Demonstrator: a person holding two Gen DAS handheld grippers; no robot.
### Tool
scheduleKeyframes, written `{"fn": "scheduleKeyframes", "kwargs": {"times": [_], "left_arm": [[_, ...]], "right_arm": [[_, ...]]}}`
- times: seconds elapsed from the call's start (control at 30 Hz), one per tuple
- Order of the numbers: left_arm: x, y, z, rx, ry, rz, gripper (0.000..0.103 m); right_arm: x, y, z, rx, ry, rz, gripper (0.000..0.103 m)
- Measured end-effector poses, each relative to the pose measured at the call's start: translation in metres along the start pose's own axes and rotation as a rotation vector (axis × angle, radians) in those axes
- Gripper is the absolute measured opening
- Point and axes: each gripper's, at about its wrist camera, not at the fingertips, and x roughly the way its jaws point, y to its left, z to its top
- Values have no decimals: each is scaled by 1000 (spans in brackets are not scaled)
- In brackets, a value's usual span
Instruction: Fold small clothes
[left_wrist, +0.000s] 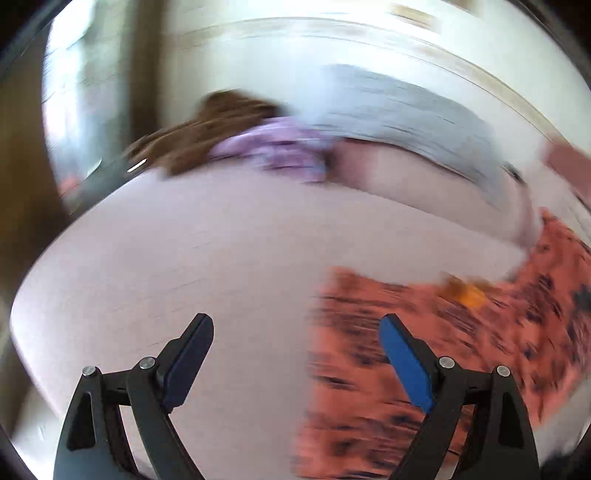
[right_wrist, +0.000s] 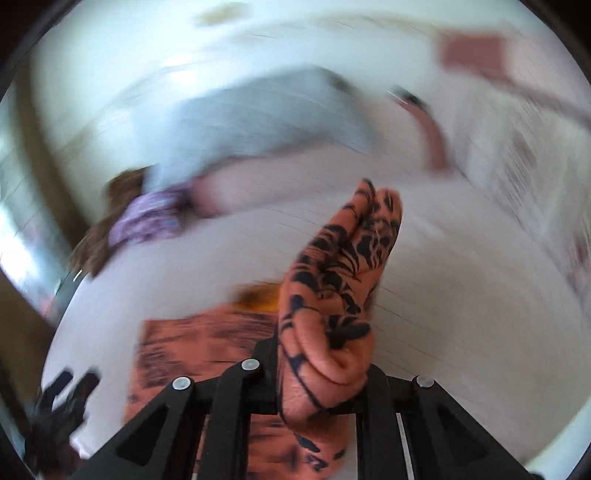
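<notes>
A salmon-pink garment with a black leaf print (left_wrist: 424, 369) lies on the white table (left_wrist: 184, 258), blurred by motion. My left gripper (left_wrist: 295, 332) is open and empty just above the table, at the garment's left edge. My right gripper (right_wrist: 321, 369) is shut on a bunched fold of the same garment (right_wrist: 340, 288), which stands up between the fingers; the rest (right_wrist: 192, 350) trails to the left on the table. The left gripper shows blurred in the right wrist view (right_wrist: 59, 402).
A pile of clothes sits at the table's far side: a brown piece (left_wrist: 207, 129), a lilac patterned piece (left_wrist: 277, 147) and a grey piece (left_wrist: 413, 122). A pale pink item (left_wrist: 406, 177) lies by them. An orange patch (left_wrist: 469, 291) shows on the printed garment.
</notes>
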Motion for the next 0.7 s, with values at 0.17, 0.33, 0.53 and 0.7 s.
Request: {"fn": "scheduleKeyframes", "kwargs": {"times": [0.17, 0.33, 0.53, 0.7], "left_arm": [[30, 78, -19, -234, 86, 43, 90], [13, 81, -21, -276, 35, -65, 90], [16, 68, -14, -276, 69, -312, 90], [35, 25, -5, -228, 247, -491, 91]], "right_arm": [[52, 122, -60, -224, 156, 134, 15], [108, 149, -109, -270, 335, 124, 16], [58, 150, -73, -216, 212, 221, 16], [91, 142, -118, -221, 310, 209, 15]]}}
